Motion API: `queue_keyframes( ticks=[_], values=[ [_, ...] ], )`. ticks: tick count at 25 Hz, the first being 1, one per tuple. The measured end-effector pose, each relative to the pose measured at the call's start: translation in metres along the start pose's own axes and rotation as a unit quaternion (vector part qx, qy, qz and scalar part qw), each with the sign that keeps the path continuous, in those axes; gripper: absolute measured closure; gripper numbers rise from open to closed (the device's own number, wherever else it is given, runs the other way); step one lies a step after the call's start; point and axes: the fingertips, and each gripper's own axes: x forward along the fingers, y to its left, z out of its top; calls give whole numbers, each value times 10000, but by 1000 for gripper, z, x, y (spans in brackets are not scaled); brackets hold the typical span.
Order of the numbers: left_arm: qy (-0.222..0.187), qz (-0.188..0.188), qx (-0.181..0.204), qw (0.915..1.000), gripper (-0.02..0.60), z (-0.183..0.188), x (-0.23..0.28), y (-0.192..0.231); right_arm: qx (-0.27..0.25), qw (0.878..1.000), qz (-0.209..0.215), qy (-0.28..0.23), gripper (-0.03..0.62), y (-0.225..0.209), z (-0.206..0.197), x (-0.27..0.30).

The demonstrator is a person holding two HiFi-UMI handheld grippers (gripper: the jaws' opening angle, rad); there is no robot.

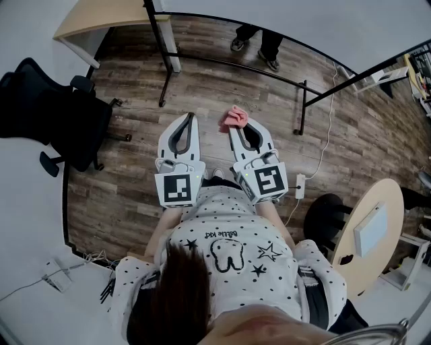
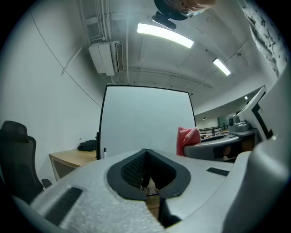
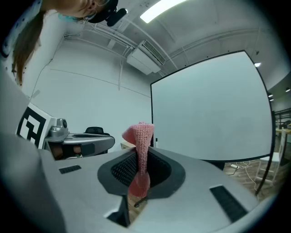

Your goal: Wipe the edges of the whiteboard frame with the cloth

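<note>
While your right gripper clamps the cloth, the pink knit stands upright between the jaws, its bunched top rising above their tips. In the head view the cloth sits at the tip of the right gripper, over the wood floor and apart from the whiteboard.

The whiteboard stands ahead of you, and the right gripper view shows its white face just right of the cloth. Its black frame runs up the left side and across the top in the left gripper view. From above, the frame's post and lower bar lie beyond both grippers.

Your left gripper has its jaws closed together with nothing between them. It points at the whiteboard too, held beside the right gripper with a gap between them. From its view, the cloth shows at the right.

A black chair stands to your left, with a wooden tabletop beyond it near the frame's left post. A person's shoes show on the far side of the whiteboard. A white power strip lies on the floor at your right, near a round tabletop.
</note>
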Motion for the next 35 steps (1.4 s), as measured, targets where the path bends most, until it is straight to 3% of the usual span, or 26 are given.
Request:
queue_keyframes(
  ticks=[4,18,25,28,35],
  values=[
    [121,78,-174,9997,566,-2,-1,2,12,10000,1,2,562,1,-1,1],
    [160,168,-107,9997,566,3,-2,-17,157,9999,11,-24,560,-14,-3,-16],
    [149,235,38,9996,566,-1,-7,-31,268,9992,275,-50,560,-21,-12,-30],
    [163,422,146,9989,566,-11,-15,-26,268,9987,435,43,560,-20,-24,-33],
    [198,972,14,9951,566,-17,-28,-4,295,9958,816,296,560,-10,-40,-26]
  ],
)
